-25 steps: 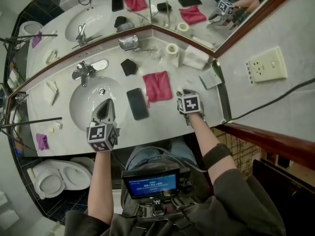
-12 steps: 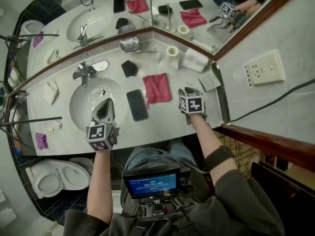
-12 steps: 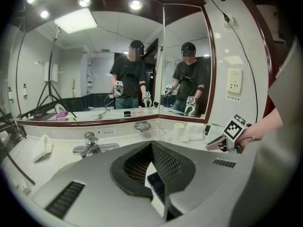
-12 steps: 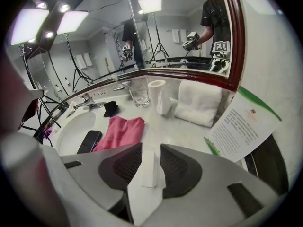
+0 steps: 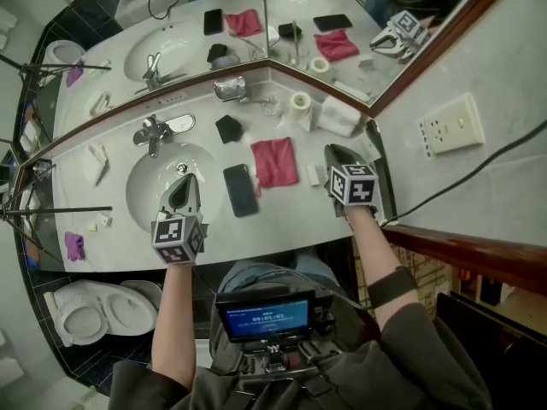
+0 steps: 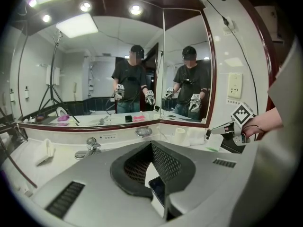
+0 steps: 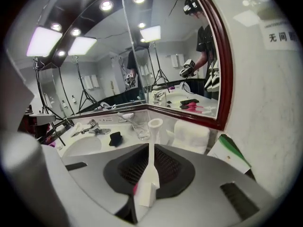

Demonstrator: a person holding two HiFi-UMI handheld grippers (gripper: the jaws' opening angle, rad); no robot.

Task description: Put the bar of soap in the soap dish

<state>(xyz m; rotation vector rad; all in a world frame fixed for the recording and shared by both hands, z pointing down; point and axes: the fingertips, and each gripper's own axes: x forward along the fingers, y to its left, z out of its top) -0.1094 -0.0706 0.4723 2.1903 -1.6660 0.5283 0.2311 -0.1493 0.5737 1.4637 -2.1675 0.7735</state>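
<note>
soap (image 5: 313,175) — beside right gripper (image 5: 333,150), jaws closing empty

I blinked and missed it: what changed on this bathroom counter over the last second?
The right gripper rose and shifted right, its jaws closing to a slit with nothing gripped. A small white bar, apparently the soap, now shows on the counter beside the red cloth. The left gripper stayed shut over the basin; phone and soap dish unmoved.
</note>
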